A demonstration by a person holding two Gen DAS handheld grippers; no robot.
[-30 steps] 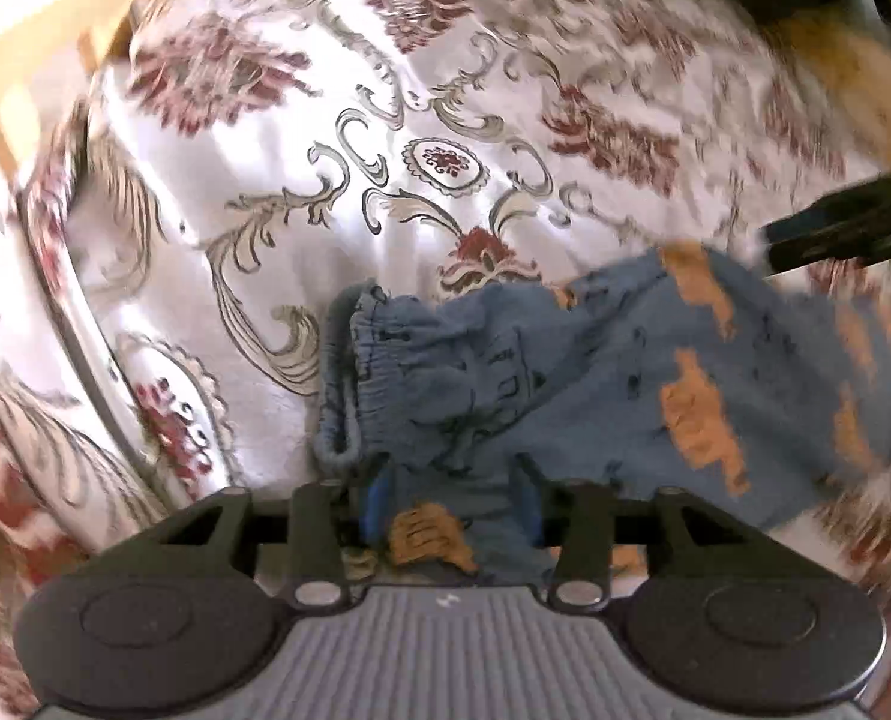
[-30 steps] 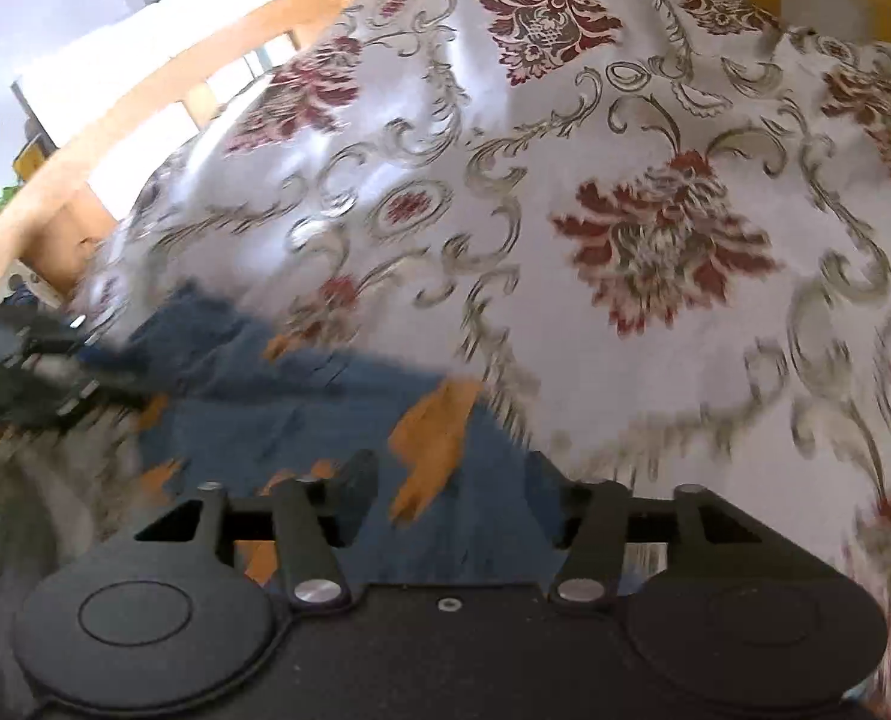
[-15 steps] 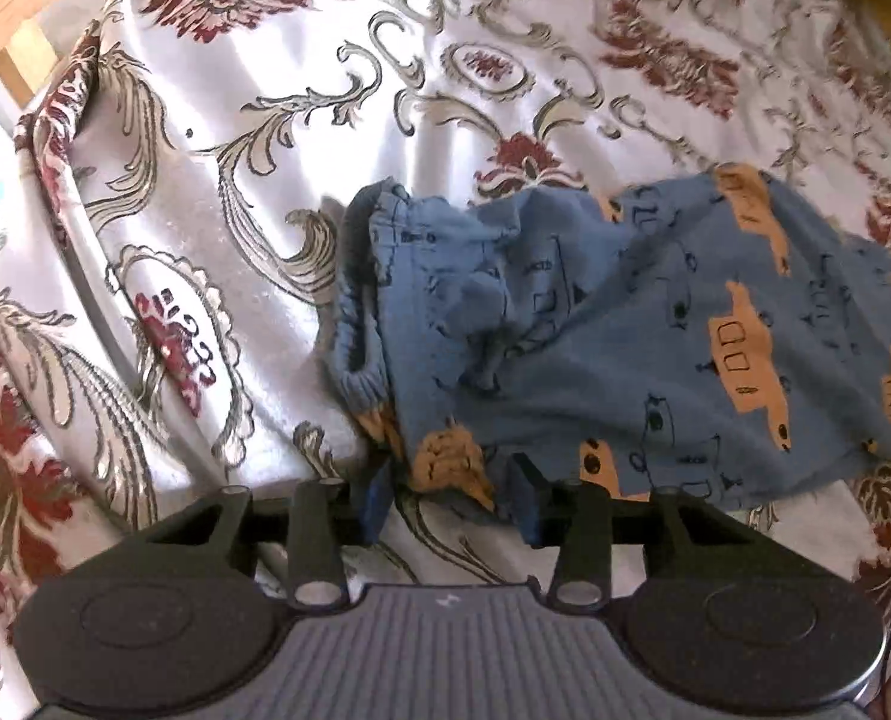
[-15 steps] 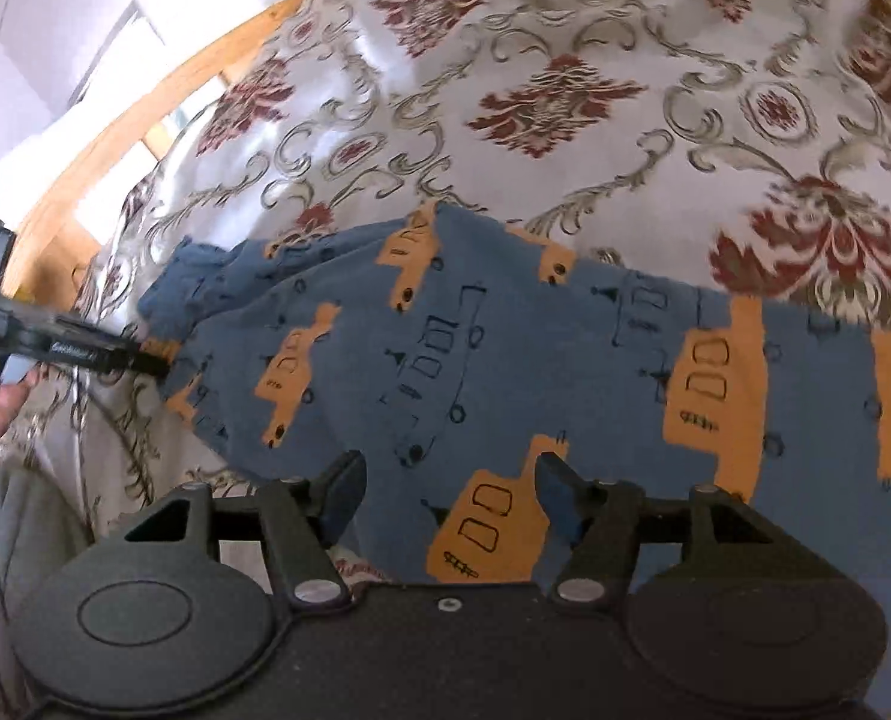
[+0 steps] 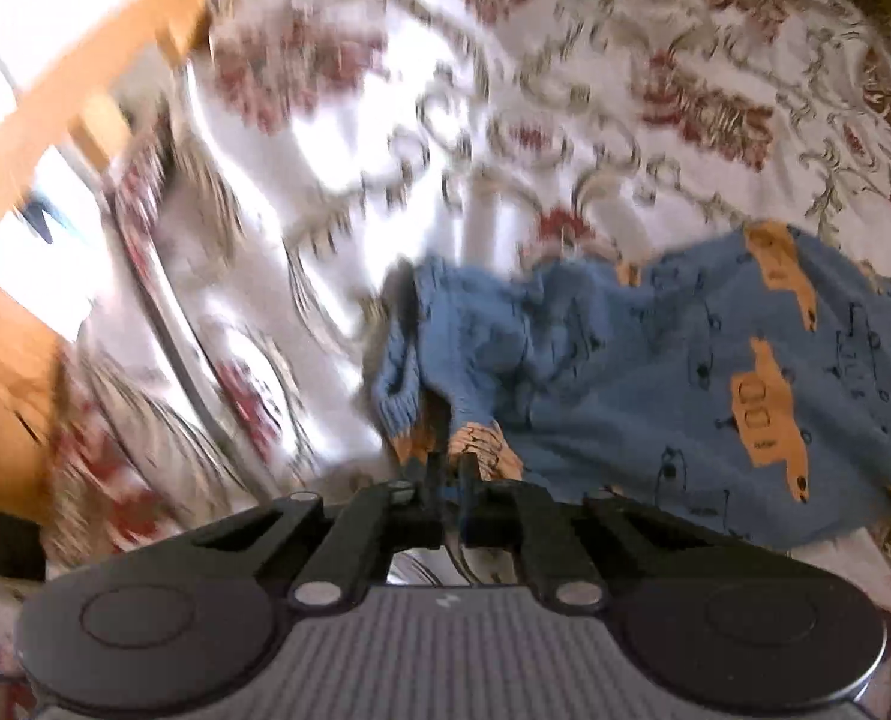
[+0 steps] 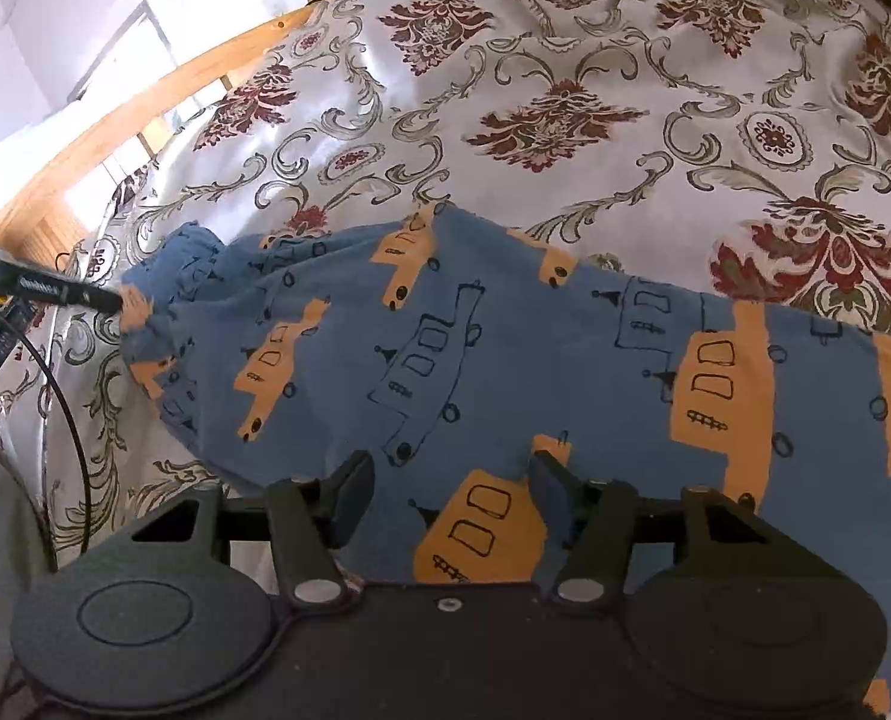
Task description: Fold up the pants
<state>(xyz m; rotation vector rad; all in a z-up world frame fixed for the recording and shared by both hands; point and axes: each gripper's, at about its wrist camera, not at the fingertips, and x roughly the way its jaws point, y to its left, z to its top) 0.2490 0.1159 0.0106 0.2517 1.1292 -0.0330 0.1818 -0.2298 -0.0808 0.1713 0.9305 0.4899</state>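
2 grippers work the blue truck-print pants lying on the floral bedspread. We see the left gripper pinched on the waistband corner; motion blur smears that view. The right gripper gapes wide above a leg, whose cuff runs out of frame.

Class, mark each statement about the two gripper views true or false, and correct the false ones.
1. The left gripper is shut on the pants near the elastic waistband. True.
2. The right gripper is clamped on the fabric. False: its jaws stand open, with the pants lying between them.
3. The pants are plain grey. False: they are blue with orange vehicle shapes and black line drawings.
4. The pants lie on a floral bedspread. True.
5. A wooden bed frame borders the bedspread. True.
6. The pants are already folded into a small square. False: they lie spread lengthwise across the bed.
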